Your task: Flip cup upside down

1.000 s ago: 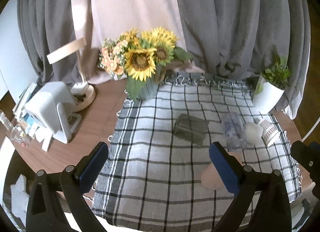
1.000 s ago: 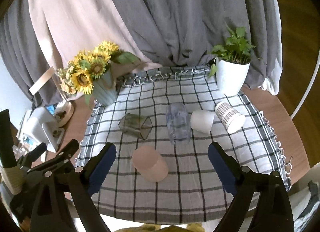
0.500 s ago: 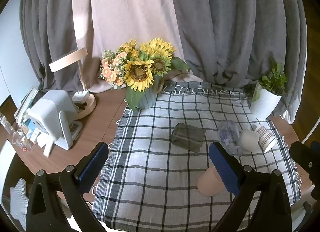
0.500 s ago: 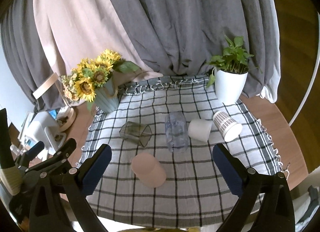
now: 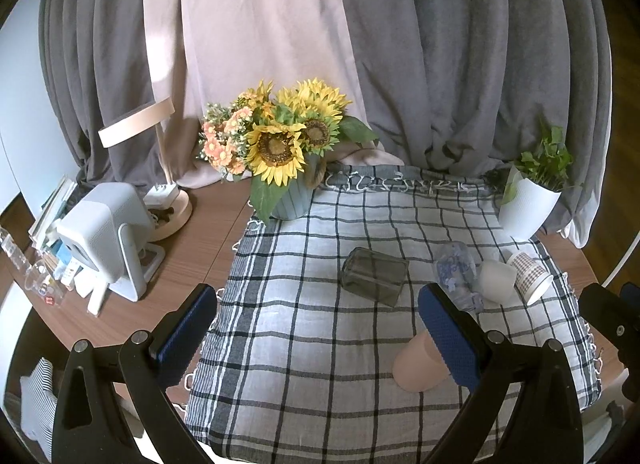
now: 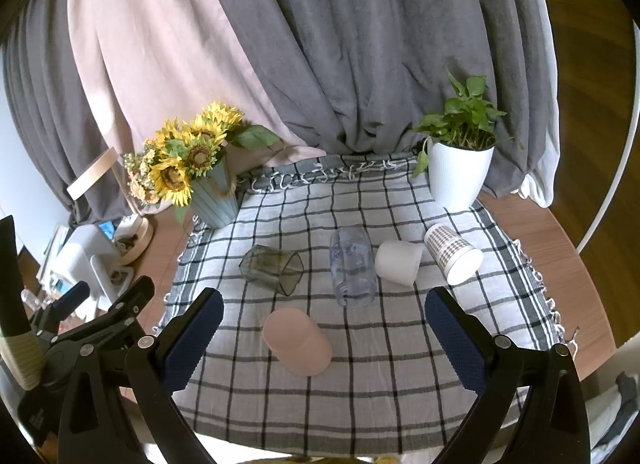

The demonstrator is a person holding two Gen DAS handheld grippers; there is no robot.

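Observation:
Several cups lie on their sides on a checked cloth: a pink cup nearest, a dark glass cup, a clear patterned glass, a white cup and a checked paper cup. My right gripper is open and empty, held above the near edge with the pink cup between its fingers in view. My left gripper is open and empty; its right finger overlaps the pink cup in view. The dark glass cup lies beyond it.
A sunflower vase stands at the cloth's back left, a white potted plant at the back right. A white device, a lamp and clutter sit on the wooden table to the left. Curtains hang behind.
Both grippers have drawn back and risen; the cups look smaller and farther. The cups have not moved. Both grippers stay open.

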